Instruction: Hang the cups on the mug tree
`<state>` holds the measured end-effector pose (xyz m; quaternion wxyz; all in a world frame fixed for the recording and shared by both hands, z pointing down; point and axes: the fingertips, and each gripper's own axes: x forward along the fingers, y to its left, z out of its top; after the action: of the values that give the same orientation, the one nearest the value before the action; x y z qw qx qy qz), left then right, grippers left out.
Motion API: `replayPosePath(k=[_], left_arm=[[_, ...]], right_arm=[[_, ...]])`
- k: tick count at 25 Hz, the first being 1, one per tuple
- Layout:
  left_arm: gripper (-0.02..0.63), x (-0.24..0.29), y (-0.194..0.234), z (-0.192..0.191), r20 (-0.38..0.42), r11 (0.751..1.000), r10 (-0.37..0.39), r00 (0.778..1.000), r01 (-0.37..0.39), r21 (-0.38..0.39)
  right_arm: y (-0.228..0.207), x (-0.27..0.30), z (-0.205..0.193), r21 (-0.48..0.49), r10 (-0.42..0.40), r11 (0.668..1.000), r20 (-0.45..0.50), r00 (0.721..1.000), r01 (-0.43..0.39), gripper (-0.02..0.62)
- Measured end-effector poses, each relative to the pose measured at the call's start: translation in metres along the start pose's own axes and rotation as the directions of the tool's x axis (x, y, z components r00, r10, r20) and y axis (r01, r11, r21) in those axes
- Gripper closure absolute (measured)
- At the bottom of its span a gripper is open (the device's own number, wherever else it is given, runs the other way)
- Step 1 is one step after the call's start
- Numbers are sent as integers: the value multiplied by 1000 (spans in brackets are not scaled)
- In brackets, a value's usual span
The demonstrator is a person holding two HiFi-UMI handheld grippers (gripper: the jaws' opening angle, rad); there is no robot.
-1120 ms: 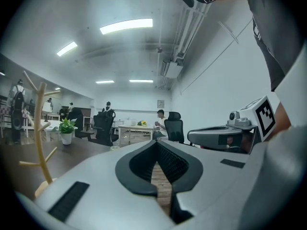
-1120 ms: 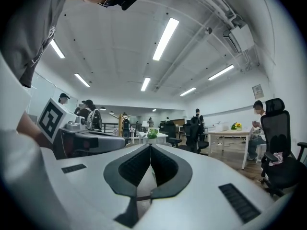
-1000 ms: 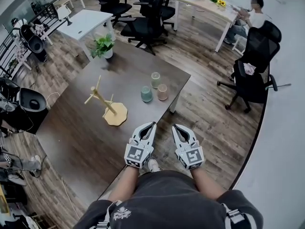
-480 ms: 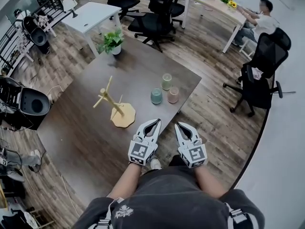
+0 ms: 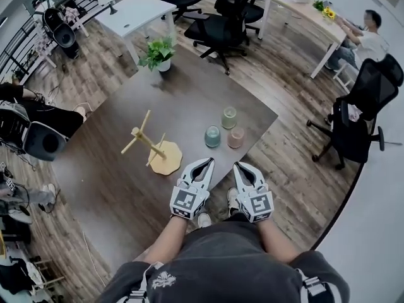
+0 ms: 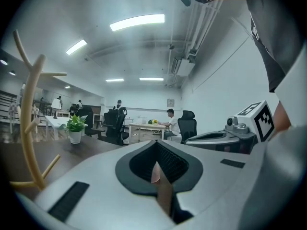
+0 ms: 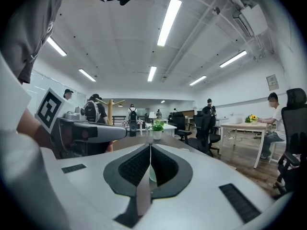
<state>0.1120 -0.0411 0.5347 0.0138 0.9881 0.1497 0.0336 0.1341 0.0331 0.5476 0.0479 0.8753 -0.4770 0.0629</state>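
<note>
On the counter (image 5: 107,175) the mug tree (image 5: 151,149) stands left of three unhung cups (image 5: 213,136). Our left gripper (image 5: 203,164) and right gripper (image 5: 242,167) hover at the near edge, jaws pressed together, empty; we should spread them before reaching a cup.

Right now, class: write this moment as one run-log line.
stage: not started | left claw: shut, empty | right claw: shut, empty | cups: three on table | mug tree: bare

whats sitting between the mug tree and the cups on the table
Nothing but bare table top. The head view shows the mug tree and the nearest, blue-green cup standing apart with only dark wood between them.
</note>
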Motion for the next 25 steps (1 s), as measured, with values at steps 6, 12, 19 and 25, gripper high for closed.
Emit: replayPosePath(k=[6,12,19,25], left_arm=[[601,31,17,-7,-30,997,75,997,-75,-4],[601,58,21,-16,-75,989,150,986,-149,20],[601,74,27,-28,-103,971,233,967,-238,-33],[601,70,32,-43,-152,944,321,935,-329,-33]], right_arm=[[-39,30,0,-19,43,999,-7,999,-44,569],[-72,48,-7,-30,102,994,-26,994,-103,569],[-93,65,-31,-11,178,984,-77,981,-179,568],[-103,79,-48,6,250,968,-134,959,-251,443]])
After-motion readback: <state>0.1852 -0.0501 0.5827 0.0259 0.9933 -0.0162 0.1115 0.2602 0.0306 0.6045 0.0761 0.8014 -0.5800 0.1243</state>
